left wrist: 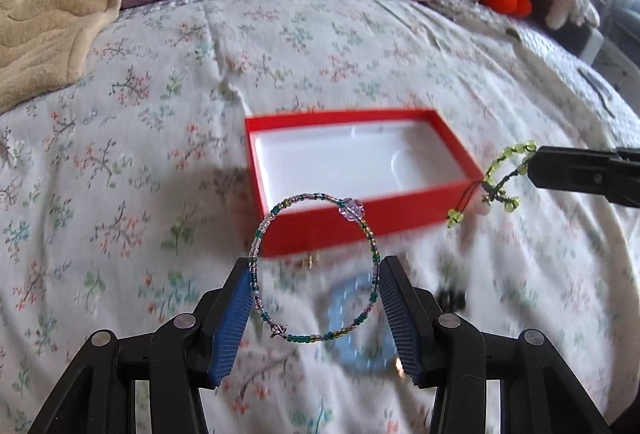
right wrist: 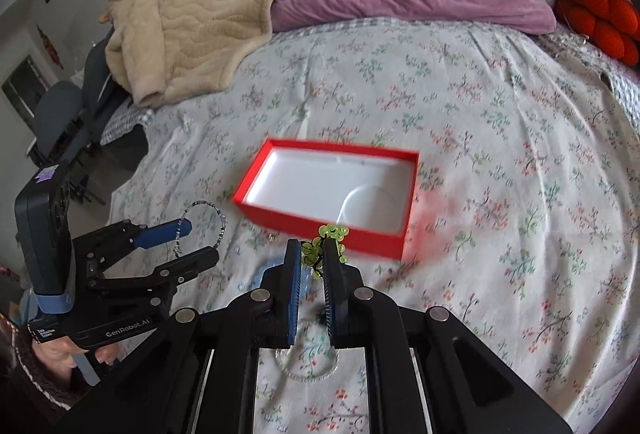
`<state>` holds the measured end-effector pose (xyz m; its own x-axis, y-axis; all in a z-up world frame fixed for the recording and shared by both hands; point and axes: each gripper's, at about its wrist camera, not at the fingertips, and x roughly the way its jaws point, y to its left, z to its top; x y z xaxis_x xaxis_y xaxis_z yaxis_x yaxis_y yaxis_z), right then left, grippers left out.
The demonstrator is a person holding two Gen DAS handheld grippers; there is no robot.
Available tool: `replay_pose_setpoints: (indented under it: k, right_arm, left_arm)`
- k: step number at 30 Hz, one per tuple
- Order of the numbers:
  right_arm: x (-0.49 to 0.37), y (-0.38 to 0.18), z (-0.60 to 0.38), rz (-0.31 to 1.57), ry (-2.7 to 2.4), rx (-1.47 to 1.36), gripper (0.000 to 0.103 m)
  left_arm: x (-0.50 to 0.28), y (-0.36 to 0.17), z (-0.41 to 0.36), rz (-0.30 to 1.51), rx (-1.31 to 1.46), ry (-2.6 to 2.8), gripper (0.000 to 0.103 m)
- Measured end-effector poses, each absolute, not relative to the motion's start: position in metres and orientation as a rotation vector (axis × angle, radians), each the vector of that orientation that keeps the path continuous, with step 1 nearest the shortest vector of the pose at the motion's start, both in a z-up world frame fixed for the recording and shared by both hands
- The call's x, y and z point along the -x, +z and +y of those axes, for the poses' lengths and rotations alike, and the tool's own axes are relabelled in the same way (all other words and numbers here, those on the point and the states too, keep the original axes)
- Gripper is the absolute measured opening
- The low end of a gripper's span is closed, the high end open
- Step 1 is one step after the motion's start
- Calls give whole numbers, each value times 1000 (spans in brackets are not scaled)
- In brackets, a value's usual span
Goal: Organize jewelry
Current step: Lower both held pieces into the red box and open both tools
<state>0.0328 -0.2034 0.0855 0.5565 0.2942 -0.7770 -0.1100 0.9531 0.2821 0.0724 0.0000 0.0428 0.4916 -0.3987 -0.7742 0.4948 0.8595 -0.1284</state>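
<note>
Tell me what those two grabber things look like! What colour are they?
Both grabbers are black. The left gripper and the right gripper each have two jaws lined with ribbed blue pads, joined by black link bars with round silver pins. Seen from the right wrist camera, the left one has white "GenRobot.AI" lettering on its body and a dark camera block on top.

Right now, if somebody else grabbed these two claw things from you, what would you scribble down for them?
Left claw: holds the multicolored bead bracelet pressed between its pads, lifted above the bedspread.
Right claw: shut on the green bead bracelet, also lifted.
Red box: open on the bed just ahead of both claws, white inside, nothing in it yet.
Still lying on the bed: a blurry light blue piece below the claws and a pale bead strand.
Done: two pieces picked up. Left: drop both in the box, then fetch the rest.
</note>
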Motion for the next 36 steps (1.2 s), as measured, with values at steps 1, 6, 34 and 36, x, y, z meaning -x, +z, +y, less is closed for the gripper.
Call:
replay_pose_setpoints:
  k: [1, 6, 34, 36]
  right_arm:
    - [-36, 88, -205, 944, 236, -211, 11]
    - [-54, 91, -208, 924, 215, -214, 11]
    - [-103, 36, -234, 999, 167, -294, 27]
    - [-100, 40, -235, 991, 167, -289, 36]
  left_arm:
    - [-77, 43, -2, 906, -105, -543, 54]
    - [-97, 39, -17, 899, -85, -533, 54]
    - [-138, 4, -63, 899, -177, -467, 59]
    - [-135, 6, -63, 896, -193, -461, 65]
